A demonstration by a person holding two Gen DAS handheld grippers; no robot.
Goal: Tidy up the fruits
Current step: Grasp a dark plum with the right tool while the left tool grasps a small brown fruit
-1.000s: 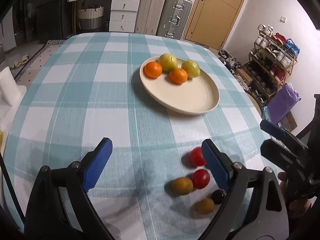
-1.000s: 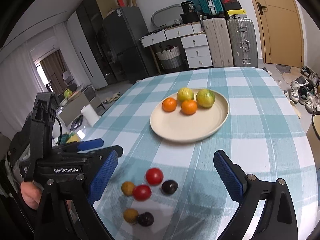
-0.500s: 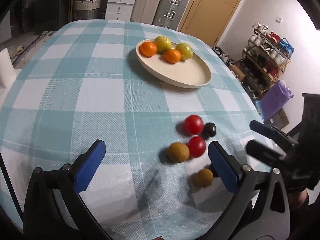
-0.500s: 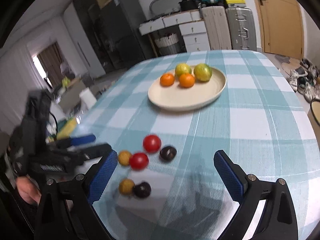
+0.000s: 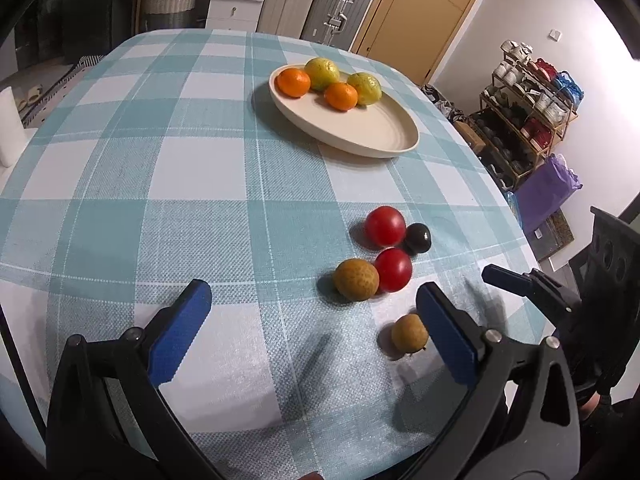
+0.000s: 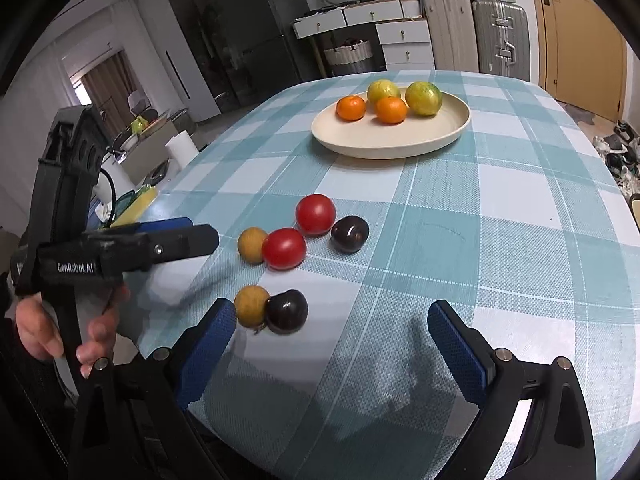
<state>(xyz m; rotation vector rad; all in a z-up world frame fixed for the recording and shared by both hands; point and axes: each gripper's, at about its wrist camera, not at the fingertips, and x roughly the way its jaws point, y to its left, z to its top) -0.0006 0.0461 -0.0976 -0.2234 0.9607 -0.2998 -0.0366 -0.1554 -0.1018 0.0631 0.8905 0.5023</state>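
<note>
A cream plate at the far side of the table holds two oranges and two yellow-green citrus fruits. Nearer lie two red tomatoes, a dark plum and two brown fruits. My left gripper hangs open above the cloth, its right finger beside the smaller brown fruit. In the right wrist view my right gripper is open too, with a brown fruit and a second dark plum just ahead of its left finger. Neither gripper holds anything.
The table wears a teal-and-white checked cloth; its near and right edges are close to the loose fruit. A hand holds the left gripper at the table's left side. Suitcases, drawers and a shoe rack stand beyond.
Both grippers have sunk and come closer to the loose fruit, which now looks larger in both views. The left jaws stand a little wider than a second ago.
</note>
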